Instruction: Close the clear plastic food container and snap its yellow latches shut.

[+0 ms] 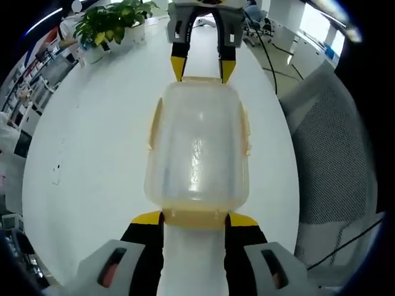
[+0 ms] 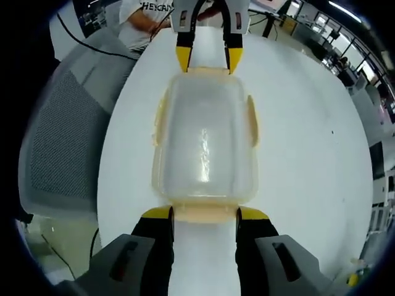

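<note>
Between two tools on a white worktop [image 1: 92,160], a clear container [image 1: 197,151] waits to be latched. At the near short end in the left gripper view, the left tool [image 1: 195,217] stands with jaws apart, its yellow tips at the two corners of the end latch [image 1: 196,217], which sits between them; whether the tips touch the plastic cannot be told. From the far end the right tool [image 1: 202,69] comes in the same way, jaws apart, yellow tips at the far latch. In the right gripper view the picture reverses: the right tool [image 2: 205,213] brackets the near latch [image 2: 205,213], and the left tool [image 2: 208,60] meets the far edge. The lid [image 2: 205,145] appears to lie on the container, domed and glossy, with pale yellow latches [image 2: 252,120] flared out along the long sides, seemingly not yet snapped. By its look the container is light and probably empty, its thin walls likely to flex and its smooth surface likely to slip across the bare worktop when pushed from one end only. Steadying one end while pressing a latch at the other would seem the surer hold; the latch flaps, hinged and stiffer than the lid, are the parts to press. A potted plant [image 1: 114,24] stands at the worktop's far side, and a mesh chair [image 2: 68,142] beside it.
</note>
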Tool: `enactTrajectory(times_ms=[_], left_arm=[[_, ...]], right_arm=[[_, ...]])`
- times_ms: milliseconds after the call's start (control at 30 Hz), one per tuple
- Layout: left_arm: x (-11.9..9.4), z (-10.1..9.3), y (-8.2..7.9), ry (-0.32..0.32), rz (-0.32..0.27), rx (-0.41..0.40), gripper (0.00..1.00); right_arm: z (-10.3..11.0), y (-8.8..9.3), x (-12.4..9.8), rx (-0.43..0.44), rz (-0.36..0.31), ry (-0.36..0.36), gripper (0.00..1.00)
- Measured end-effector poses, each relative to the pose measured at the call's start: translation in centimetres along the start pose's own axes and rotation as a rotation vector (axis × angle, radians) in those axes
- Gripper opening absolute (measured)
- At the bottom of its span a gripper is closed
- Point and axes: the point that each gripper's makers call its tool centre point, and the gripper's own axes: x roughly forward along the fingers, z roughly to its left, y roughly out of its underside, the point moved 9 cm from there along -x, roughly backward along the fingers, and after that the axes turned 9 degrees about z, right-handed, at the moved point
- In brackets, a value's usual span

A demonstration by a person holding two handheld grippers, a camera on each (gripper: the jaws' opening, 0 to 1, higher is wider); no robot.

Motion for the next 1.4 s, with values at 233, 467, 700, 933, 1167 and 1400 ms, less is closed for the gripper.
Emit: enactTrajectory(times_ms=[233, 467, 700, 933, 1167, 1400], left_arm=[[0.3, 0.1, 0.0, 0.009, 0.017, 0.006, 0.33], [0.6, 0.1, 0.0, 0.021, 0.013, 0.006, 0.33], [1.1, 0.2, -0.2, 0.038, 0.023, 0.030, 0.33], [1.0, 0.3, -0.2, 0.039, 0.033, 0.044, 0.33], [1.0, 0.3, -0.3, 0.041, 0.041, 0.038, 0.33], [1.0, 0.2, -0.3, 0.029, 0.046, 0.040, 0.34]], right_arm=[[0.2, 0.1, 0.2, 0.011, -0.017, -0.006, 0.35], [0.3, 0.4, 0.5, 0.028, -0.041, -0.010, 0.36], [0.1, 0.4, 0.7, 0.026, -0.044, -0.023, 0.36], [0.0, 0.4, 0.8, 0.031, -0.050, -0.046, 0.36], [-0.1, 0.7, 0.8, 0.027, -0.066, -0.035, 0.37], [-0.1, 0.6, 1.0, 0.034, -0.060, -0.041, 0.38]])
